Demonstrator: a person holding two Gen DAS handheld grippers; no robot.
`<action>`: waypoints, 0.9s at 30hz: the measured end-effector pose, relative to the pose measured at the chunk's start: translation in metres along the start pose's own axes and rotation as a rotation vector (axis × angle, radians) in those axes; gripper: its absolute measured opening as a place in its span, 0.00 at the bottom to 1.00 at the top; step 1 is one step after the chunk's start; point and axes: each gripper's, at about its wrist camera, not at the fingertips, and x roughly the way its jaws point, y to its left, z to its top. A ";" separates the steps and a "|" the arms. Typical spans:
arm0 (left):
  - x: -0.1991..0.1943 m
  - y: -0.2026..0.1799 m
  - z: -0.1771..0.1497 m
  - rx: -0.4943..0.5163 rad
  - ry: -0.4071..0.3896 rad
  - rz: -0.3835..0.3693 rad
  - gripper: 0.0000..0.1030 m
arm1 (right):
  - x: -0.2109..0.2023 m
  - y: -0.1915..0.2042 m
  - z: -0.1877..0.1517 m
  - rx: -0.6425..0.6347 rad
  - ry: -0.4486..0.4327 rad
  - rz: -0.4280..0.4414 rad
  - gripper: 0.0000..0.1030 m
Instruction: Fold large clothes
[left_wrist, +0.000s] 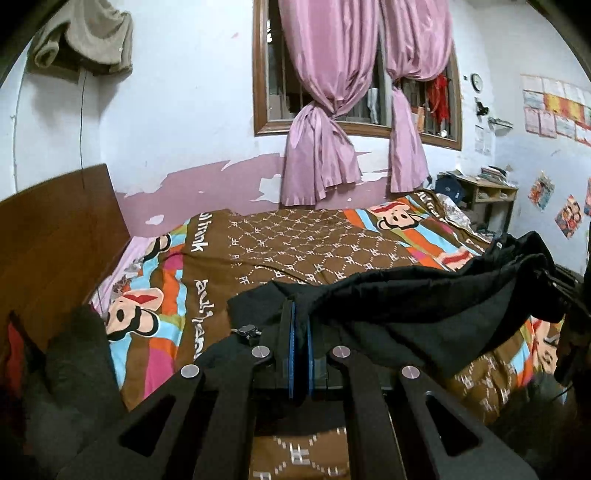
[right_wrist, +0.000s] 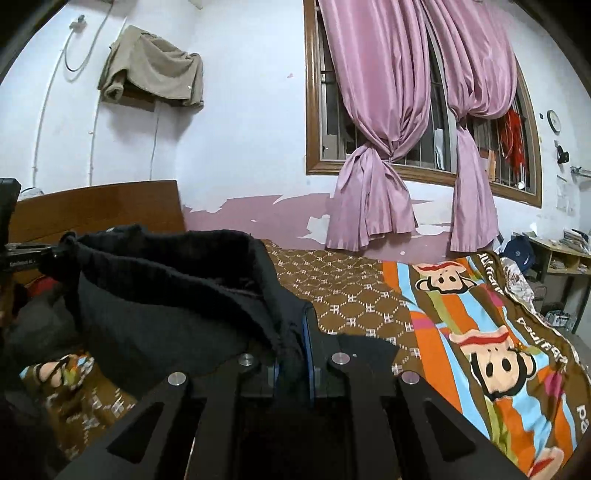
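A large black garment hangs stretched between my two grippers above the bed. My left gripper is shut on one edge of it, the cloth pinched between the blue pads. The garment runs right to my right gripper, seen dark at the right edge. In the right wrist view my right gripper is shut on the garment, which drapes to the left toward the left gripper. The lower part of the garment is hidden behind the gripper frames.
The bed carries a brown and striped monkey-print cover, also in the right wrist view. A wooden headboard stands at left. Dark clothes lie by the headboard. Pink curtains hang at the window. A desk stands far right.
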 end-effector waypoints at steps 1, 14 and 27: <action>0.013 0.006 0.007 -0.009 0.007 0.003 0.03 | 0.009 -0.002 0.002 0.001 0.003 -0.007 0.09; 0.148 0.024 0.035 0.027 0.064 0.074 0.03 | 0.136 -0.038 -0.008 0.060 0.109 -0.070 0.09; 0.268 0.056 -0.003 -0.019 0.188 0.089 0.04 | 0.245 -0.051 -0.059 0.121 0.277 -0.095 0.14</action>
